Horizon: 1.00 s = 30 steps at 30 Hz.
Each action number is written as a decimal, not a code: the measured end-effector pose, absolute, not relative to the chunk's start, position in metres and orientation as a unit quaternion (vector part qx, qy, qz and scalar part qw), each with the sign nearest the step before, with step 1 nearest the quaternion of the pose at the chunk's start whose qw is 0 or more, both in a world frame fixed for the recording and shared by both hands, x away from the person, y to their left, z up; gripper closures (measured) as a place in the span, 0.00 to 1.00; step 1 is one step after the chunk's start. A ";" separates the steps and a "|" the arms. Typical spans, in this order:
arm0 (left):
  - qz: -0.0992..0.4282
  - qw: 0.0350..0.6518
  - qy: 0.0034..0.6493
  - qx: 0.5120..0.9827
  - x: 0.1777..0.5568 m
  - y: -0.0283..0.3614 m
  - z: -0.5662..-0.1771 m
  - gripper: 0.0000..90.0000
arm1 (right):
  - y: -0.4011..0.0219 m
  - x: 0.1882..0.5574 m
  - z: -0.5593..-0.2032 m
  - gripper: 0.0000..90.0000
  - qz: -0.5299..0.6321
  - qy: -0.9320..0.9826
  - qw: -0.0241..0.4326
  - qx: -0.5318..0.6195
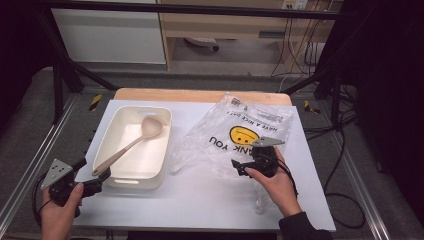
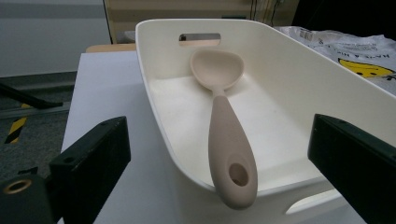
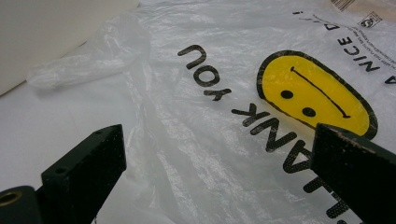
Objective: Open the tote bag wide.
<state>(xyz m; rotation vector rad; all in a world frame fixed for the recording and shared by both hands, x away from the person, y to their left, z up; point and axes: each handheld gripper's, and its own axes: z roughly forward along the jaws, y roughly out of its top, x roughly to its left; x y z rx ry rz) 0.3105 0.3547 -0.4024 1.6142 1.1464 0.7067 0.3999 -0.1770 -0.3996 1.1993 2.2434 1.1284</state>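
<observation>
Nothing is lifted yet. My left gripper [image 1: 92, 186] waits with jaws wide and empty at the near end of the cream rectangular plastic bin [image 1: 116, 176], facing the beige silicone spoon [image 2: 224, 126], whose handle rests on the rim at my 12 o'clock. My right gripper [image 1: 243, 166], jaws wide too, hovers over the clear smiley-face plastic bag [image 3: 224, 116] on the white table [image 1: 200, 200]. Probably the spoon goes into the bag; all of that remains.

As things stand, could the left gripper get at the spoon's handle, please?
Probably yes. The left gripper is open right beside the spoon, whose handle end rests over the tub's near rim, pointing between the jaws, with nothing in between.
</observation>
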 end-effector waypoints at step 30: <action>0.288 0.502 0.471 0.665 0.312 0.349 -0.400 0.06 | -0.142 0.425 -0.425 0.10 0.356 0.842 0.152 0.375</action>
